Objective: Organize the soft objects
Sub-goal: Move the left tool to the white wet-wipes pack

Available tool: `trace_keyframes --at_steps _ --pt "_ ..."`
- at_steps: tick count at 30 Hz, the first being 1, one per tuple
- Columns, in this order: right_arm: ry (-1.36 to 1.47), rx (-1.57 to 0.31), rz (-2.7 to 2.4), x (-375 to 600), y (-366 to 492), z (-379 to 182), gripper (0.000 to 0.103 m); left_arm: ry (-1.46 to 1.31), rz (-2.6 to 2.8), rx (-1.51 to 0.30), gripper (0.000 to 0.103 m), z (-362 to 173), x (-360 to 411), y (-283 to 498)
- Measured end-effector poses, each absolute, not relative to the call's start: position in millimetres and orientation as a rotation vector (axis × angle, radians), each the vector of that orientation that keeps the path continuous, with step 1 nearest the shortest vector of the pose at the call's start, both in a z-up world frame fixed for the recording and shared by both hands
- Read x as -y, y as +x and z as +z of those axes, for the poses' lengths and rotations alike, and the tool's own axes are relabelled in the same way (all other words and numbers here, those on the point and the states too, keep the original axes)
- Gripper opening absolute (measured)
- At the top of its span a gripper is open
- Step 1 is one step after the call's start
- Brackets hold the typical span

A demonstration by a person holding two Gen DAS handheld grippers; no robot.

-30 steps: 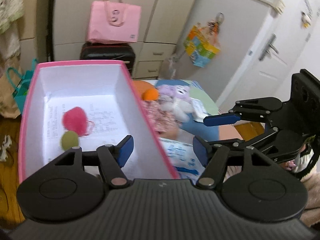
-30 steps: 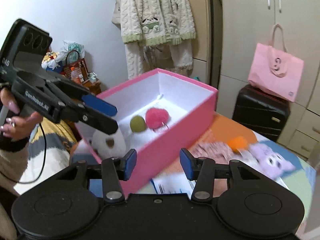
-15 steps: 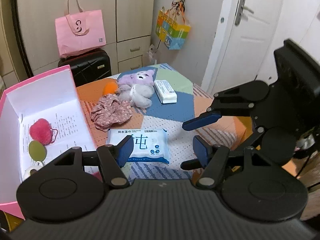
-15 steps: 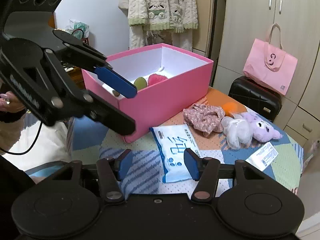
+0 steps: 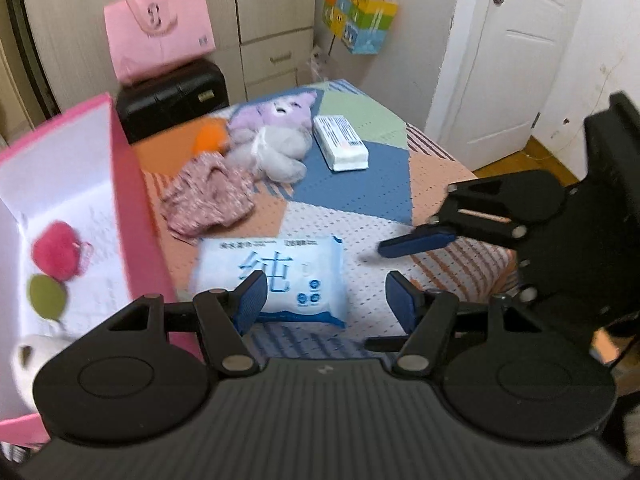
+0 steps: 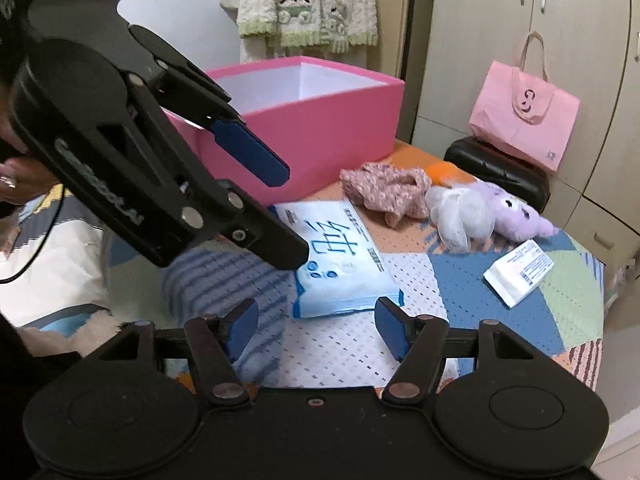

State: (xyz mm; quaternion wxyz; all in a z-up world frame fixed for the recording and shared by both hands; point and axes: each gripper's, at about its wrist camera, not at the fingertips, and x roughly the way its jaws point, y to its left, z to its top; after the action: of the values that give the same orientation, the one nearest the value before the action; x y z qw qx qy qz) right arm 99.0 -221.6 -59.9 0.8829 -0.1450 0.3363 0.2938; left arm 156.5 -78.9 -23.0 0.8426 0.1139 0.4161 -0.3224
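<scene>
Blue wipes pack (image 6: 340,264) under right gripper (image 6: 316,328)

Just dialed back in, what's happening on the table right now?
A person holds a tool in each hand over the patchwork table. Both the left tool and right tool are open and empty, aimed at the blue wipes pack. The right tool's jaws have just been opening. A red pompom and green ball sit in the pink box; the floral cloth, purple plush and tissue pack are outside it.
</scene>
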Motion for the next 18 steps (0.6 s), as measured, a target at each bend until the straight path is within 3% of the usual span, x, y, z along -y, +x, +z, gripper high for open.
trace_keyframes --at_steps 18 --pt "-0.359 -0.681 0.667 204 143 -83 0.078 -0.036 -0.628 -0.978 0.061 -61 79 190"
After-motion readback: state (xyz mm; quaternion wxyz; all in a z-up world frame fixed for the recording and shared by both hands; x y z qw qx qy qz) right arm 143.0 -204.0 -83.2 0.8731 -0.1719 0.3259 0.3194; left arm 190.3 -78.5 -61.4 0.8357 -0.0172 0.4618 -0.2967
